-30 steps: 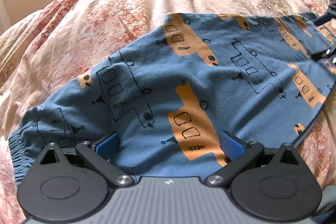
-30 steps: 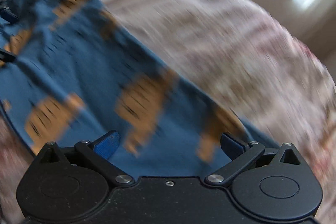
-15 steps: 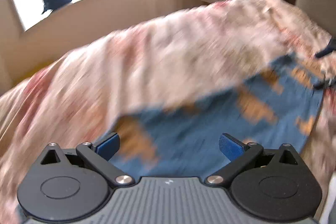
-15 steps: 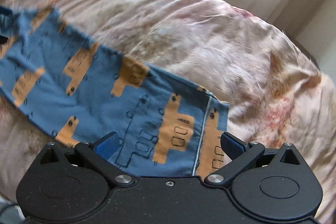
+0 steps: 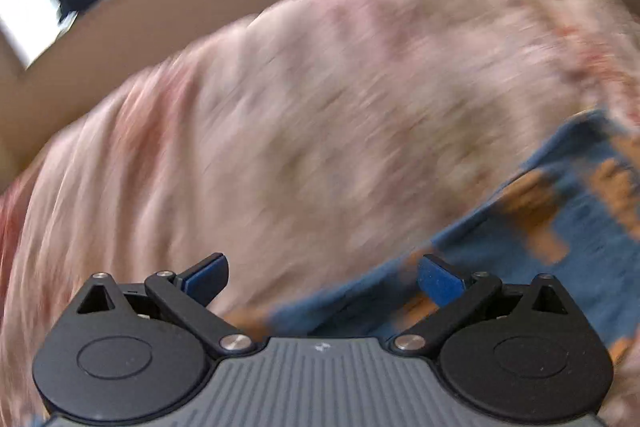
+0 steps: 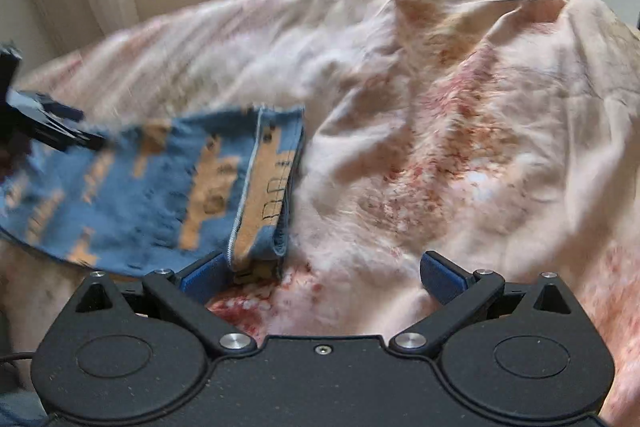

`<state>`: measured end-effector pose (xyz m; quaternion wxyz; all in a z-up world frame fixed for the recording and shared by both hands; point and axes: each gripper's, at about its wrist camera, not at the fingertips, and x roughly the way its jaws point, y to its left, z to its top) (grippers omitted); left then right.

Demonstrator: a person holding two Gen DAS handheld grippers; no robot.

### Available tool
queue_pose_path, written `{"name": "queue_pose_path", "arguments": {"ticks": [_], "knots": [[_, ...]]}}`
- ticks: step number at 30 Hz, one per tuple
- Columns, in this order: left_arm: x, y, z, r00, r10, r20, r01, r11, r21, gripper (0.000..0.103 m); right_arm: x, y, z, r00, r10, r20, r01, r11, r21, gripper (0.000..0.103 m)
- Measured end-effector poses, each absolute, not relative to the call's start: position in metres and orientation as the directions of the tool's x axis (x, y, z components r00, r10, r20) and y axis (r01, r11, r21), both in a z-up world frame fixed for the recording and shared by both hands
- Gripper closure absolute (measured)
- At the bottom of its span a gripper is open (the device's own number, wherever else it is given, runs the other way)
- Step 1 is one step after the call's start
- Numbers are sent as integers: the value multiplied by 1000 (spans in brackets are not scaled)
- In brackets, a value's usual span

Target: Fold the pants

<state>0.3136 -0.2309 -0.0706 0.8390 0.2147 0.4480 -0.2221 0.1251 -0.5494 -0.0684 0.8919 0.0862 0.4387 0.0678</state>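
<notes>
Risk, as judged: grabbing bedspread (image 6: 460, 115) along w/ cloth, or only one layer of hem, so fold goes skewed; soft rumpled bedding and blur make aim hard. Pants (image 6: 132, 195) flat on bed, blue w/ orange print. Right gripper (image 6: 322, 273) spread wide, nothing held; folded hem end just by its left pad. Left gripper (image 5: 322, 273) also wide open, empty; pants off to its right, edge near right pad.
</notes>
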Motion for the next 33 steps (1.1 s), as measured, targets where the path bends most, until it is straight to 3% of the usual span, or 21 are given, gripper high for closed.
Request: {"name": "queue_pose_path", "arguments": {"ticks": [6, 10, 13, 22, 26, 31, 33], "knots": [[295, -331, -59, 364, -470, -804, 792, 611, 2, 0, 119, -551, -72, 564, 491, -664, -105, 840, 532, 0], [305, -380, -77, 229, -498, -836, 828, 552, -102, 0, 112, -567, -75, 551, 606, -574, -64, 716, 695, 1], [311, -400, -95, 198, -452, -870, 818, 565, -107, 0, 106, -574, -77, 559, 669, -489, -80, 631, 772, 0], [325, -403, -97, 156, -414, -897, 792, 595, -137, 0, 121, -577, -105, 620, 631, -466, -12, 602, 798, 1], [334, -410, -86, 108, -441, -891, 744, 630, -222, 0, 123, -580, -113, 671, 597, -439, 23, 575, 818, 2], [341, -420, -73, 39, -488, -872, 674, 657, -337, 0, 125, -583, -112, 674, 561, -480, 71, 598, 799, 17], [340, -424, -71, 30, -477, -878, 654, 674, -344, 0, 124, -589, -111, 672, 550, -497, 100, 597, 796, 28]]}}
